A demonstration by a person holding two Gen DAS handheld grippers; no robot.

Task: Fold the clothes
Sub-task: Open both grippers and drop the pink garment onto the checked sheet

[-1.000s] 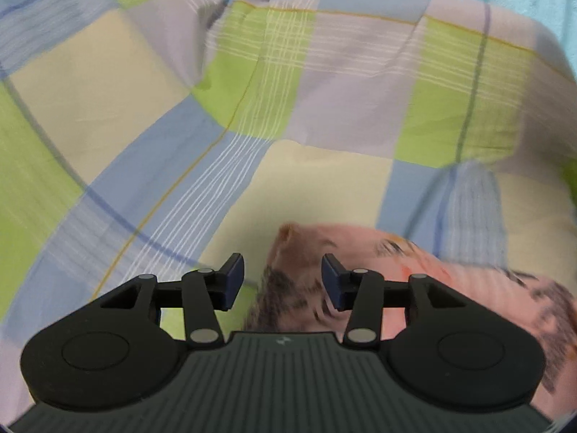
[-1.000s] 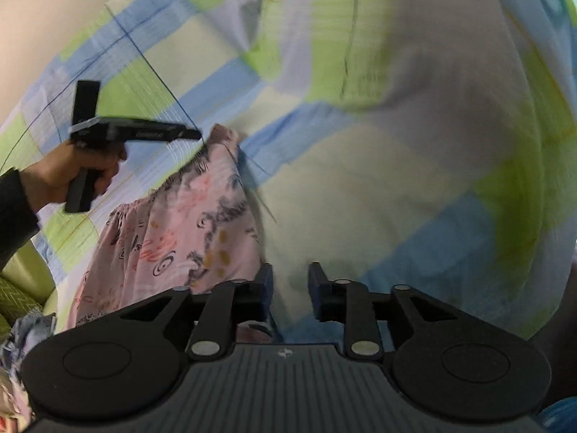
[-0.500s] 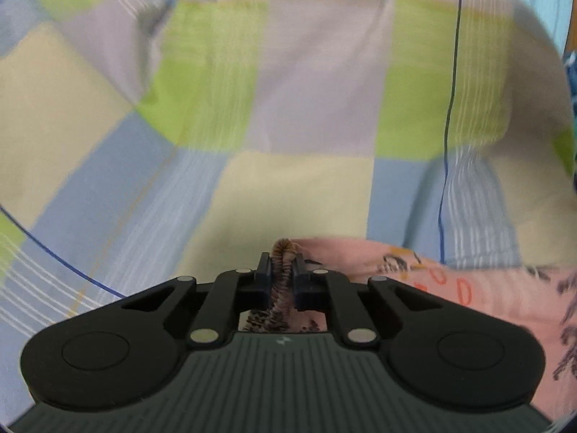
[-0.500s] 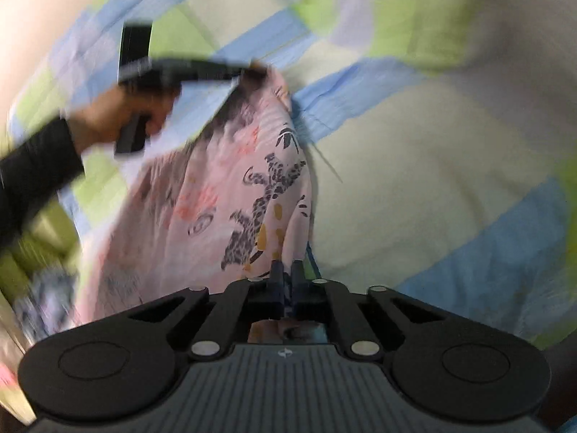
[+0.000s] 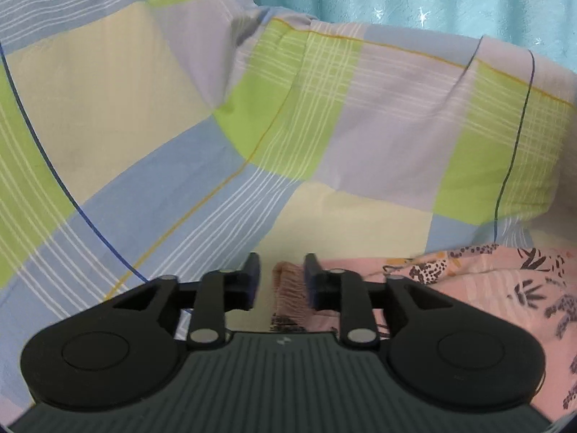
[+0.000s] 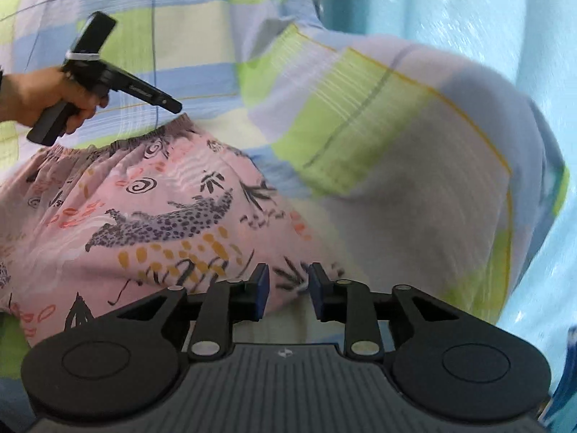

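You have just opened both jaws: left gripper (image 5: 279, 281) and right gripper (image 6: 286, 290) released the pink shorts (image 6: 151, 213) flat on the bed (image 5: 324, 115).

No legible text or labels.

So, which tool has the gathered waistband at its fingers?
The left tool: the pink garment has its gathered waistband between that tool's open fingers; the right tool faces flat printed cloth.

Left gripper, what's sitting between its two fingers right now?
In the left wrist view, the left gripper is open; the gathered corner of the pink printed garment sits between its fingers, against the right one.
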